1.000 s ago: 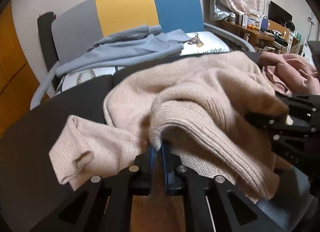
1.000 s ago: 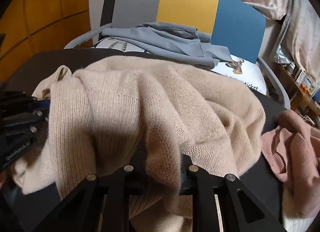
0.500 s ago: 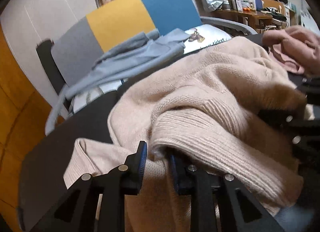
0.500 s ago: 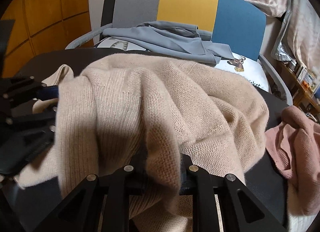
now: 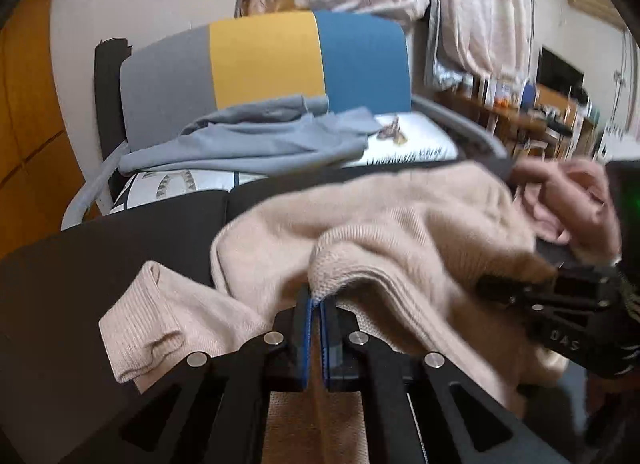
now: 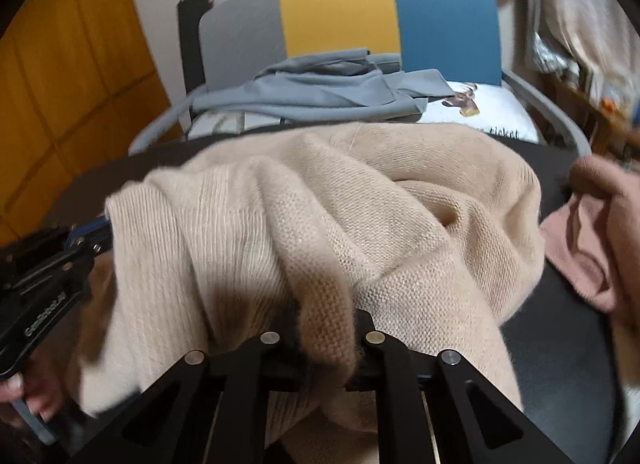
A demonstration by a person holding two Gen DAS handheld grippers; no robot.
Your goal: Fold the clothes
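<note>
On near desk [image 5: 80, 284] | beige sweater [image 6: 360, 204] bunched | left claw [image 5: 316, 304] pinching ribbed hem, right claw [image 6: 324, 324] pinching knit fold | step: mid-fold carry | next: likely lay flat, align edges

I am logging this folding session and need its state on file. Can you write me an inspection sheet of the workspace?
Surface: dark tabletop, bare at its left part.
Job's things: beige knitted sweater, bunched in a heap, one ribbed cuff lying loose on the table.
Clutter: dusty pink knitted garment at the table's right edge.
Grippers: left gripper shut on a ribbed fold of the sweater; right gripper shut on another fold of it.
Cables: nothing seen.
Surroundings: chair with a grey, yellow and blue backrest, a grey-blue garment draped on its seat over a white printed cushion; orange wood panelling; cluttered shelves, blurred.
</note>
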